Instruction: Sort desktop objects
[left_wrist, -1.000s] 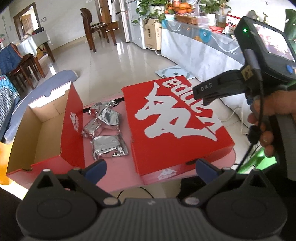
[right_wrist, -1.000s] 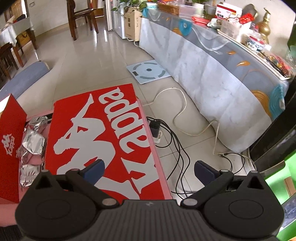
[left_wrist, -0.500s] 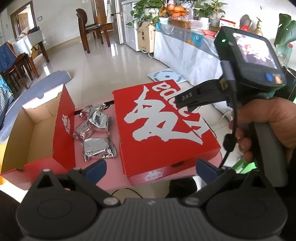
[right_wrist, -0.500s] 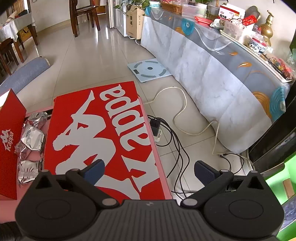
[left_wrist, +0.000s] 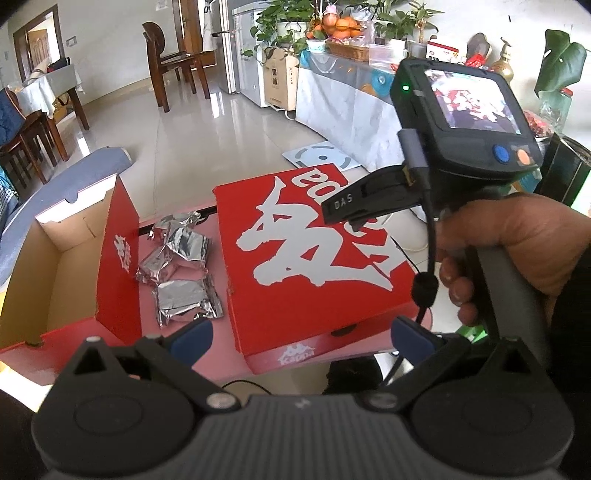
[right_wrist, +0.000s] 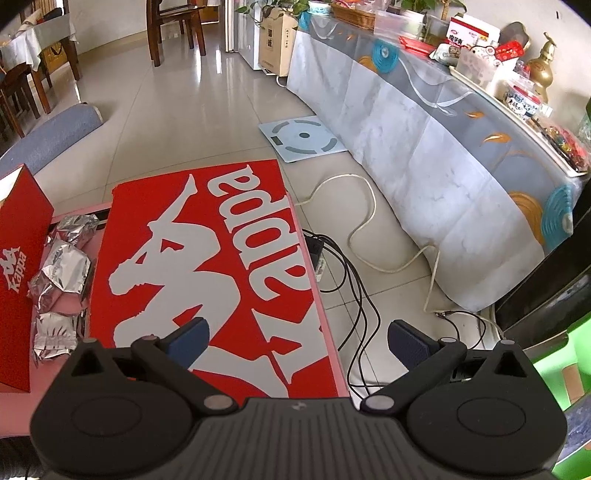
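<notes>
The pink tabletop (left_wrist: 236, 350) carried everything. Largest on it was the flat red cardboard box lid with a white logo (left_wrist: 314, 258), lying printed side up at the right. At the left stood the open red cardboard box with a plain brown inside (left_wrist: 55, 266), its near wall upright and nothing visible inside it. Between the two lay three crumpled silver foil packets (left_wrist: 177, 273), bunched close together, the nearest one just beside the lid's left edge.

The left gripper (left_wrist: 299, 336) hung over the table's near edge, fingers spread wide and empty. The right gripper (right_wrist: 299, 336), gripped by a hand (left_wrist: 517, 251), hovered above the lid, likewise released and carrying nothing.

The step in hand was probably a reach for a packet to drop into the box. The nearest packet looked the best first choice, lying flattest and clear of the others. Foil crushes and slips, so a low approach and a pinch across the packet's crimped edge would serve best, keeping the fingers off the lid's rim.
</notes>
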